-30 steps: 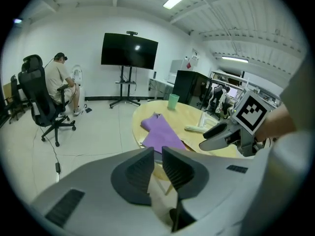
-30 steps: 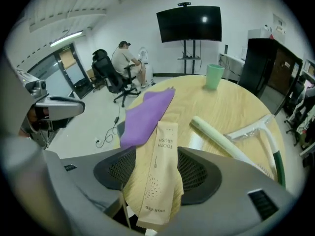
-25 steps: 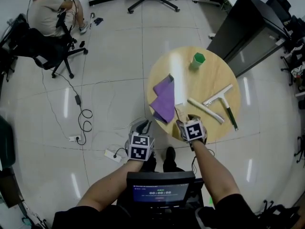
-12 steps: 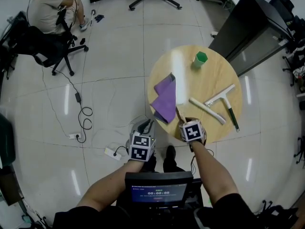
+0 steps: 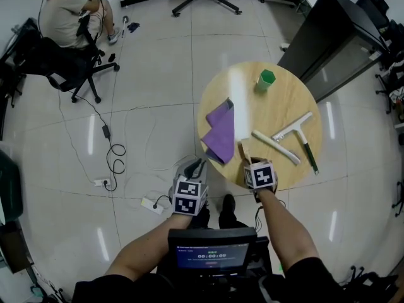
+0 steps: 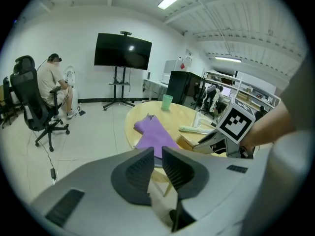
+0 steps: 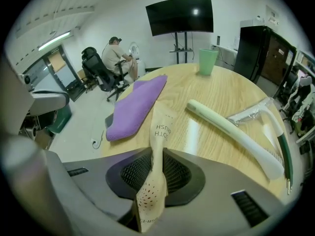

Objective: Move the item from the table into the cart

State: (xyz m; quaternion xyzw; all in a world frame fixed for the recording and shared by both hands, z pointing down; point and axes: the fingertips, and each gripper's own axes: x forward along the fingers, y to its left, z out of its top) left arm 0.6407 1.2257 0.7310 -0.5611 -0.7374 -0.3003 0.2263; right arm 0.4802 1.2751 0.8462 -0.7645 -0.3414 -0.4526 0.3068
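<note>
- Glossy white floor tiles point(image 5: 151, 74) surround a round wooden worktop point(image 5: 284, 106); a black cabinet point(image 5: 328, 36) stands just behind it.
- On the worktop lie a purple cloth point(image 5: 219, 131) at the left, a green cup point(image 5: 266, 79) upright near the far edge, and a squeegee point(image 5: 297, 131) with a dark green handle at the right.
- A pale cream rod point(image 5: 274, 147) lies slantwise just beside the squeegee's blade, on its near side.
- At the near edge of the worktop, the right gripper point(image 5: 249, 161) points steeply down. Its jaws have just been closing, and they now pinch a flat brown paper toothbrush packet point(image 7: 160, 127) between the pads.
- The packet's free end reaches out over the wood, near the cloth's near corner. Whether that end rests on the worktop cannot be told.
- Off the worktop's left edge, the left gripper point(image 6: 157, 156) hangs over the floor with its jaws a narrow gap apart and nothing between them.
- A power strip point(image 5: 151, 204) and loose cables lie on the floor near the left gripper.
- Far off at the upper left, a person point(image 5: 63, 14) sits in a black office chair point(image 5: 47, 62).
- The left gripper view also shows a dark television point(image 6: 123, 51) on a stand against the far wall.
</note>
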